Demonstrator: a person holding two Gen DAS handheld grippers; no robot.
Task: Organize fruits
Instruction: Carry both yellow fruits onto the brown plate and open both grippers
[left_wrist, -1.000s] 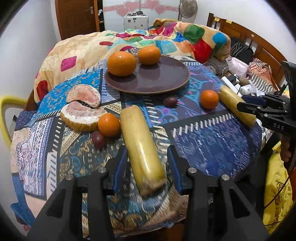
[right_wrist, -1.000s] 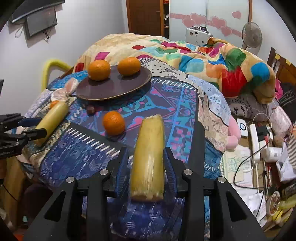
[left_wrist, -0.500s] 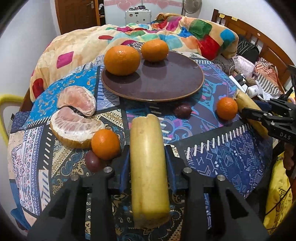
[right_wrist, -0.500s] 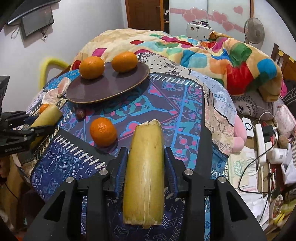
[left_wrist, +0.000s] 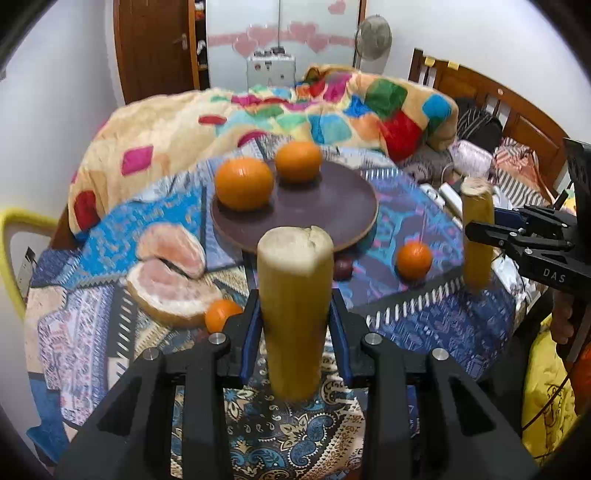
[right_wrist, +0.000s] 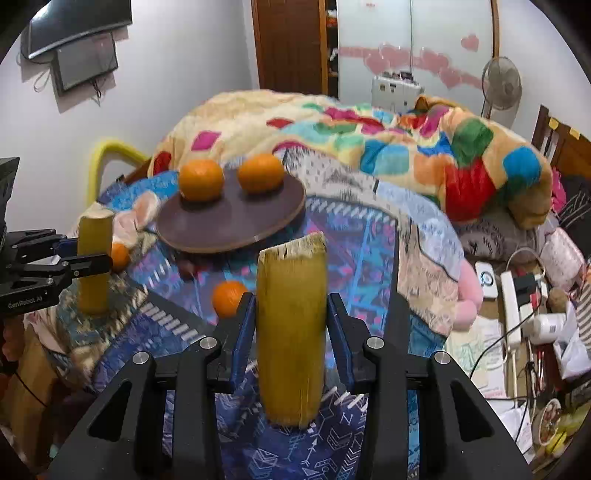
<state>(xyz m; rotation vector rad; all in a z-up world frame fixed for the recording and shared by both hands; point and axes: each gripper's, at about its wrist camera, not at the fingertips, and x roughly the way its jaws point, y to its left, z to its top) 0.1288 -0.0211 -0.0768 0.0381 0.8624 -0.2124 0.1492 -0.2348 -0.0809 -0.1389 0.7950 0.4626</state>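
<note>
My left gripper (left_wrist: 294, 325) is shut on a yellow sugarcane stick (left_wrist: 293, 295), held upright above the patterned table. My right gripper (right_wrist: 291, 325) is shut on a second sugarcane stick (right_wrist: 291, 325), also upright; it shows in the left wrist view (left_wrist: 477, 236) at the right. A brown plate (left_wrist: 332, 206) holds two oranges (left_wrist: 243, 182) (left_wrist: 298, 161). A small orange (left_wrist: 413, 260) and a dark plum (left_wrist: 343, 267) lie in front of the plate. Pomelo pieces (left_wrist: 170, 273) and another small orange (left_wrist: 219, 314) lie at the left.
A colourful blanket (left_wrist: 295, 110) is heaped behind the table. A yellow chair back (left_wrist: 14, 236) stands at the left. A wooden bed frame (left_wrist: 509, 110) and clutter with a power strip (right_wrist: 513, 295) lie to the right.
Both grippers have lifted their sugarcane sticks off the table and tilted them up from lying flat to upright. The view has risen.
</note>
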